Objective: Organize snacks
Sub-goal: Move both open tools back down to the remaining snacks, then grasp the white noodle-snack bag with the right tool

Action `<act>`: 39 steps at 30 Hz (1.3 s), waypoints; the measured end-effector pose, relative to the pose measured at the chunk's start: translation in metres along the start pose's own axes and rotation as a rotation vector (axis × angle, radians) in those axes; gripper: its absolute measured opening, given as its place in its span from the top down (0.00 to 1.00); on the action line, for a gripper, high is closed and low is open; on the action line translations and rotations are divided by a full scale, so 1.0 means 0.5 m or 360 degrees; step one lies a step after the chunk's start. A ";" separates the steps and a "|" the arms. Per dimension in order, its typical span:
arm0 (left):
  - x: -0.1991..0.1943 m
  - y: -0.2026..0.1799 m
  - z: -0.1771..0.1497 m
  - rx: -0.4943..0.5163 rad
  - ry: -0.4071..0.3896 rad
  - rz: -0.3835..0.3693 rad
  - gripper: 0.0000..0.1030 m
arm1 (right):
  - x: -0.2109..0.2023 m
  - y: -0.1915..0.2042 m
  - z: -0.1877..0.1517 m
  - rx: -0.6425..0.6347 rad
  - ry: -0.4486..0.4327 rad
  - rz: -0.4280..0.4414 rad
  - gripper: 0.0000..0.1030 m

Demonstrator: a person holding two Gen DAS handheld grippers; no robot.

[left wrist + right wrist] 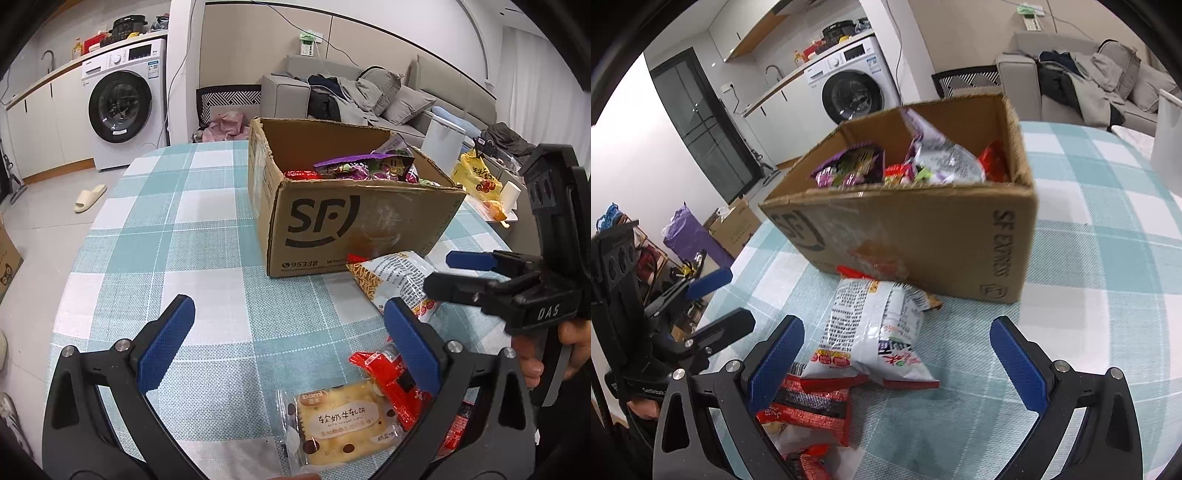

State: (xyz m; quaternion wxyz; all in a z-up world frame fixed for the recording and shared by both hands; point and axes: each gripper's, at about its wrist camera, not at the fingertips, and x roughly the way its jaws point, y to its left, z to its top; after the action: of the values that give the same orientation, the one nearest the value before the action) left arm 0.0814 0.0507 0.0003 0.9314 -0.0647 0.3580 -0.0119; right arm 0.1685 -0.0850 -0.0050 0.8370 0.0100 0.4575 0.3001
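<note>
Right in front of the cardboard box [923, 236] on the checked surface [192, 236], I'm hovering both grippers, fingers spread wide, gripping nothing. My right gripper [897, 354] is sitting over the white snack bag [871, 332] touching the box; my left gripper [288, 347] is over the biscuit pack [343, 424] and red packets [391, 380] nearer me.

White front-loading washing machine [122, 107] beside a grey fabric sofa [373, 92] piled with clothes; beige slipper [89, 198] on floor.
</note>
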 end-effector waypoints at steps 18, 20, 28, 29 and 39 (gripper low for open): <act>0.012 0.002 -0.005 0.0000 0.0034 -0.0006 0.01 | 0.054 0.023 -0.023 0.0014 0.0095 0.0089 0.39; 0.013 0.001 -0.006 0.0001 0.0037 -0.0010 0.01 | 0.050 0.019 -0.024 0.0031 0.0088 0.0103 0.45; 0.015 -0.002 -0.007 0.0013 0.0043 -0.0024 0.01 | 0.032 0.022 -0.024 0.0008 0.0052 0.0126 0.51; 0.016 -0.003 -0.007 0.0017 0.0046 -0.0027 0.01 | 0.027 0.024 -0.023 -0.0005 0.0044 0.0127 0.51; 0.022 -0.053 -0.025 0.0175 0.0128 -0.0154 0.01 | -0.040 0.054 -0.009 -0.0098 -0.0067 0.0167 0.51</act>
State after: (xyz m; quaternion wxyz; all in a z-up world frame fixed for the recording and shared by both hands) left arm 0.0820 0.0225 -0.0127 0.9167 -0.0303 0.3905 -0.0792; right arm 0.1437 -0.0744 0.0152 0.8295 0.0145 0.4292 0.3571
